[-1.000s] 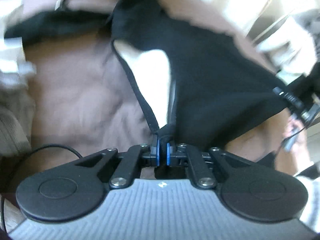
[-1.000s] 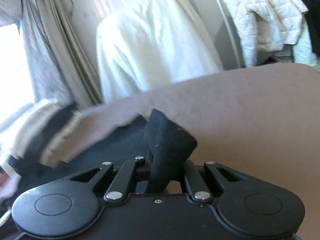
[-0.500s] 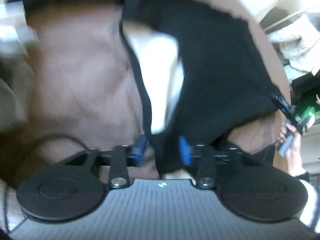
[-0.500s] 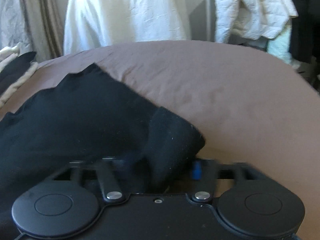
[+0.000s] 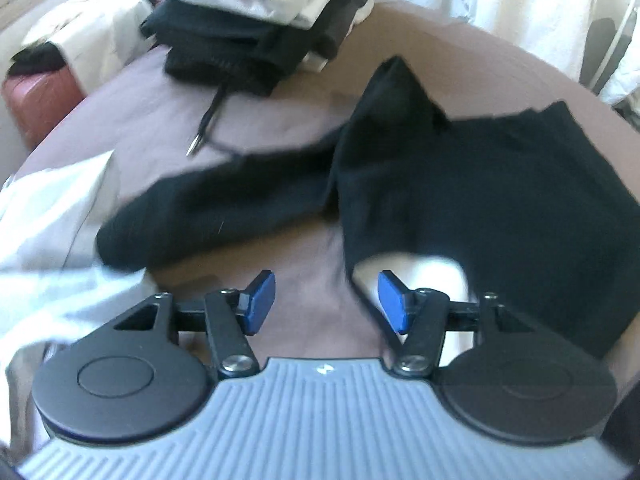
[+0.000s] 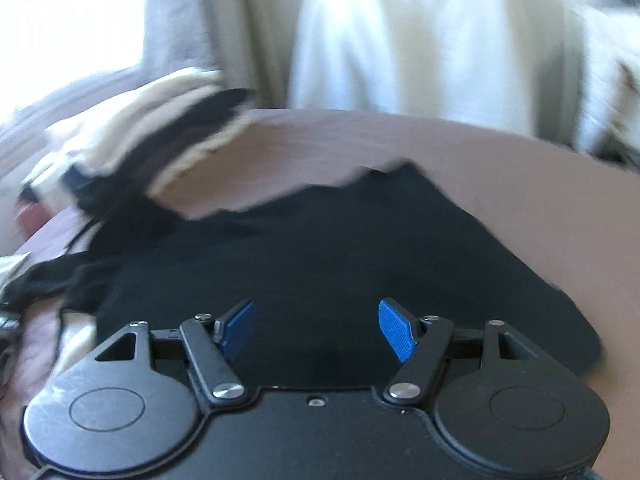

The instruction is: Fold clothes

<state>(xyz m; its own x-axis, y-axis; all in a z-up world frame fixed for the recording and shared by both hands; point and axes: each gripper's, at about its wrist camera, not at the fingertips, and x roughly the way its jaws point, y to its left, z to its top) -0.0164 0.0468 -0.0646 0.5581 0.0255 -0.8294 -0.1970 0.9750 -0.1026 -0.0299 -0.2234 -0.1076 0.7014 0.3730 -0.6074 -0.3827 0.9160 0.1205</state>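
**Claws let go, black garment lies spread ahead**

Left claw (image 5: 326, 300) is opening – blue pads (image 5: 260, 296) apart, only brown bed sheet (image 5: 160, 120) between them. The soft black knit garment (image 5: 460, 184) lies ahead and right of it, its neckline edge beside the right pad, one sleeve running leftward. Right claw (image 6: 316, 330) stands wide and empty above the garment's body (image 6: 320, 256). By my reading, the left claw is nearer the sleeve – likely the next fold.

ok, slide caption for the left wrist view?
Left hand-held gripper, jaws opening and empty, above a black garment spread on the brown bedspread, folded stack behind.
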